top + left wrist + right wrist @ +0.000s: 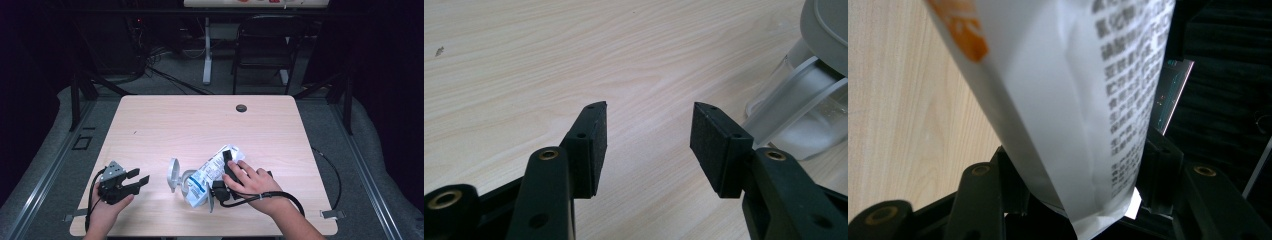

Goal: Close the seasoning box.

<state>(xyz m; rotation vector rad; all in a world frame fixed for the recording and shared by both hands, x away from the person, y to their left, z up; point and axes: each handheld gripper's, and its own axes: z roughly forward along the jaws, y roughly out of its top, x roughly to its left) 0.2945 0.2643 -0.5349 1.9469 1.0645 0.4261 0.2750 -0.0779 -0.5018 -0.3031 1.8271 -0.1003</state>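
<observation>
High view: a light wooden table [165, 120] with a dark grommet hole [241, 108] near its far edge. The left gripper [142, 180] sits low at the near left of the table, held in the person's left hand [107, 207], jaws spread apart, nothing between them. Right of centre, the right hand [255, 182] holds the right gripper [227, 162] against a white printed bag [212, 172], which lies tilted over a clear jar [187, 185]. The jar's grey lid [173, 175] stands flipped open on its left side.

Left gripper view: the two black pads [596, 145] stand released and wide, bare tabletop [524, 65] between them. The clear jar [794, 115] with its grey lid [829, 30] sits just beyond the right-hand jaw, not touching it.

Right gripper view: the white bag [1073, 100], with an orange patch and dark print, runs up between the jaws. The jaws close on it from both sides near its bottom edge, grasping it. Tabletop [898, 100] shows at left
</observation>
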